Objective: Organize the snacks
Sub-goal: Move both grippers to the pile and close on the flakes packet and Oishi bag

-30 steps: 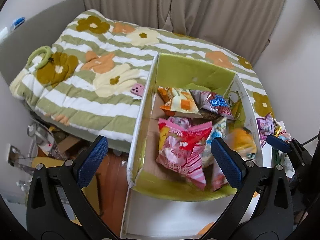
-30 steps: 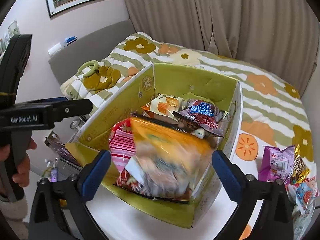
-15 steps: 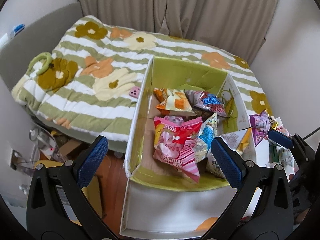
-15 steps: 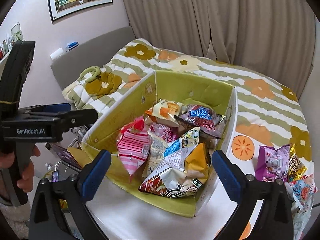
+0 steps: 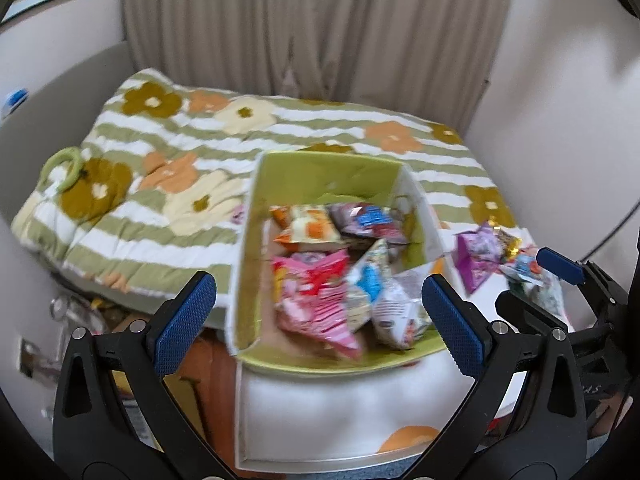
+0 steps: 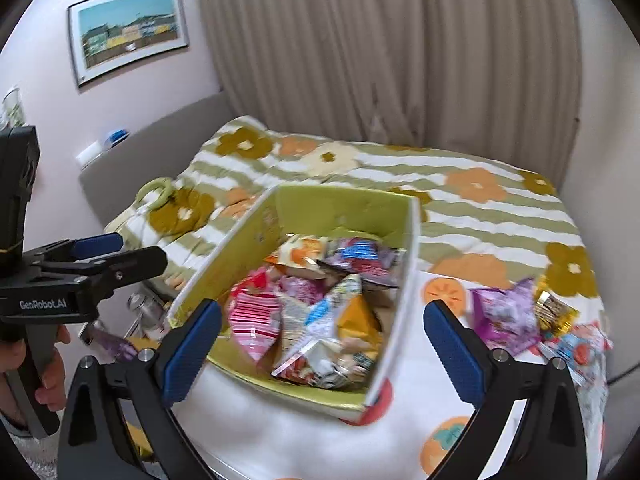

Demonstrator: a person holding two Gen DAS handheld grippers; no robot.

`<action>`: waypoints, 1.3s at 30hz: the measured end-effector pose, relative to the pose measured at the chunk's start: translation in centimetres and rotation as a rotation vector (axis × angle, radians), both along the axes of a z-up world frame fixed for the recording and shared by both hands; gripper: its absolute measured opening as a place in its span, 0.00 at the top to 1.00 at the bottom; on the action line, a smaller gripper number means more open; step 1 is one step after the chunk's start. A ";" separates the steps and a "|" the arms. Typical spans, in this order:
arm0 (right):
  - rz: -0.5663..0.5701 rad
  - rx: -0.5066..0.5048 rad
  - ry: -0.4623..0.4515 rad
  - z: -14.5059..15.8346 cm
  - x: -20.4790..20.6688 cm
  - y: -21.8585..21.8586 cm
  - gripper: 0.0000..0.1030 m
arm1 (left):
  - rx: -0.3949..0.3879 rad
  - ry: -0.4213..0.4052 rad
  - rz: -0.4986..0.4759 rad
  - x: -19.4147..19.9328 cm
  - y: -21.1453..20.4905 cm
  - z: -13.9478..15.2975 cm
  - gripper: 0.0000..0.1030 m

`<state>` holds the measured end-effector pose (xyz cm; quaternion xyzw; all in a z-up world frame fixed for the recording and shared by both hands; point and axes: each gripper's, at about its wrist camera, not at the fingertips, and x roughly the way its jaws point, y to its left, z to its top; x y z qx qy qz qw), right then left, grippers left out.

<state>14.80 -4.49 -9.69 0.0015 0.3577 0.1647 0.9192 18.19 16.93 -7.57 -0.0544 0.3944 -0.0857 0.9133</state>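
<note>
Both empty, wide-open grippers (image 5: 318,316) (image 6: 320,340) have backed from the box (image 6: 408,280) on the floral bedspread (image 6: 500,208).

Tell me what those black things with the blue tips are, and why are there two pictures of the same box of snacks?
Those are tools a person holds, one in each hand. Each is a hand-held gripper with two fingers ending in blue pads, and each carries a little camera that looks out between its fingers. That gives two pictures of one scene.

One picture comes from the left hand-held gripper, the other from the right hand-held gripper. In the right one you can see the left tool from the side, with the person's hand on its handle.

Both look at a green box that stands on a flowery blanket. Inside are snack bags, such as a pink striped bag. More snacks, like a purple packet, lie on the blanket beside the box.

Both grippers are open and hold nothing.
</note>
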 end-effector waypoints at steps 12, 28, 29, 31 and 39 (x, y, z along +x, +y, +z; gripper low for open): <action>-0.335 -0.045 -0.005 1.3 -4.4 -10.9 0.02 | -0.022 -0.012 -0.252 1.5 -11.1 0.6 0.01; -0.526 -0.048 0.134 -3.6 -5.3 -28.1 0.02 | -0.006 0.103 -0.506 7.1 -34.6 -2.9 0.01; -0.532 -0.043 0.146 -4.3 -5.1 -28.9 0.02 | 0.001 0.118 -0.525 7.6 -36.0 -3.3 0.01; -0.537 -0.037 0.163 -5.4 -4.7 -29.9 0.02 | 0.017 0.144 -0.574 8.8 -39.0 -4.4 0.01; -0.536 -0.098 0.210 -10.2 -2.3 -32.1 0.02 | 0.115 0.252 -0.701 14.4 -48.9 -10.6 0.05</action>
